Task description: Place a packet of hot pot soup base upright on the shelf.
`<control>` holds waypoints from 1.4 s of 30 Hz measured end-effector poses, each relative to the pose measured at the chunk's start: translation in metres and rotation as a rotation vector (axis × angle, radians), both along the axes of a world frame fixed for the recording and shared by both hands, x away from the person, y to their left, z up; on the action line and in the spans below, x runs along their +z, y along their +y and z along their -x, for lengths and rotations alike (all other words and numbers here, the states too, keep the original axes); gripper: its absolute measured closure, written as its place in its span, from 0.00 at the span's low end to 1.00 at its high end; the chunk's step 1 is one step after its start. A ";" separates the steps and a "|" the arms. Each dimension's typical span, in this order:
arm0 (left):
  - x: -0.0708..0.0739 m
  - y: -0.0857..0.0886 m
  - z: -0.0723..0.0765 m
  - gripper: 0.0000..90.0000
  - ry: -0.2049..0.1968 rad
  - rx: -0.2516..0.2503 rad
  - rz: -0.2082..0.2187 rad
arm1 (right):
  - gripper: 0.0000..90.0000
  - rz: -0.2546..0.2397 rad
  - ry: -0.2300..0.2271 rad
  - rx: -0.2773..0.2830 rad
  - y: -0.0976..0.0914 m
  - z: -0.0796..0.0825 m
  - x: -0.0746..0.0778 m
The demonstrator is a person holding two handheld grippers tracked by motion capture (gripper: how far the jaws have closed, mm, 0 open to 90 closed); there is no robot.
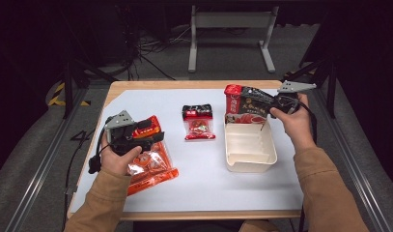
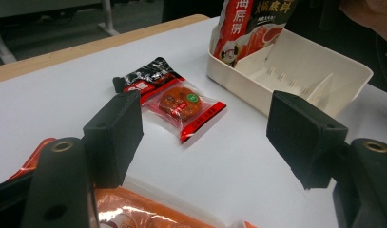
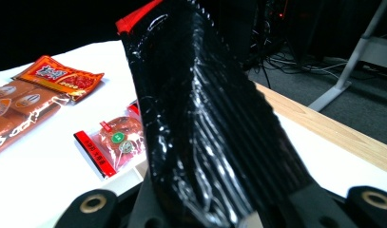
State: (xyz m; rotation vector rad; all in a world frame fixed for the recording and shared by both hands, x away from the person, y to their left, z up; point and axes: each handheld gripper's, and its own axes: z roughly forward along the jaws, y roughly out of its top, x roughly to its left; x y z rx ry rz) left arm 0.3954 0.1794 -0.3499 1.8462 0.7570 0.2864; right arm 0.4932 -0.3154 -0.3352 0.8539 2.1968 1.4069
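The left gripper [image 1: 153,137] hovers with jaws apart over the orange packet [image 1: 153,166], while the right gripper [image 1: 261,104] is clamped on the black-and-red pouch [image 1: 245,106], its lower end inside the white tray [image 1: 249,164]. Judging by that, the pouch is being stowed; next it should be let go once seated. The right gripper view shows the pouch's glossy black back, the left gripper view its printed front beyond the small red sachet [image 2: 179,102]
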 end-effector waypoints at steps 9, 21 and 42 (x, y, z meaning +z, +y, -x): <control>-0.007 0.004 -0.003 0.30 -0.005 0.019 0.010 | 0.61 0.013 0.002 -0.038 0.000 0.004 0.006; -0.009 0.019 -0.008 0.29 0.017 0.028 -0.018 | 0.34 0.000 -0.003 -0.105 -0.021 0.027 0.013; -0.018 0.069 -0.028 0.24 0.042 0.192 -0.030 | 0.35 0.014 -0.034 -0.102 -0.032 0.076 0.011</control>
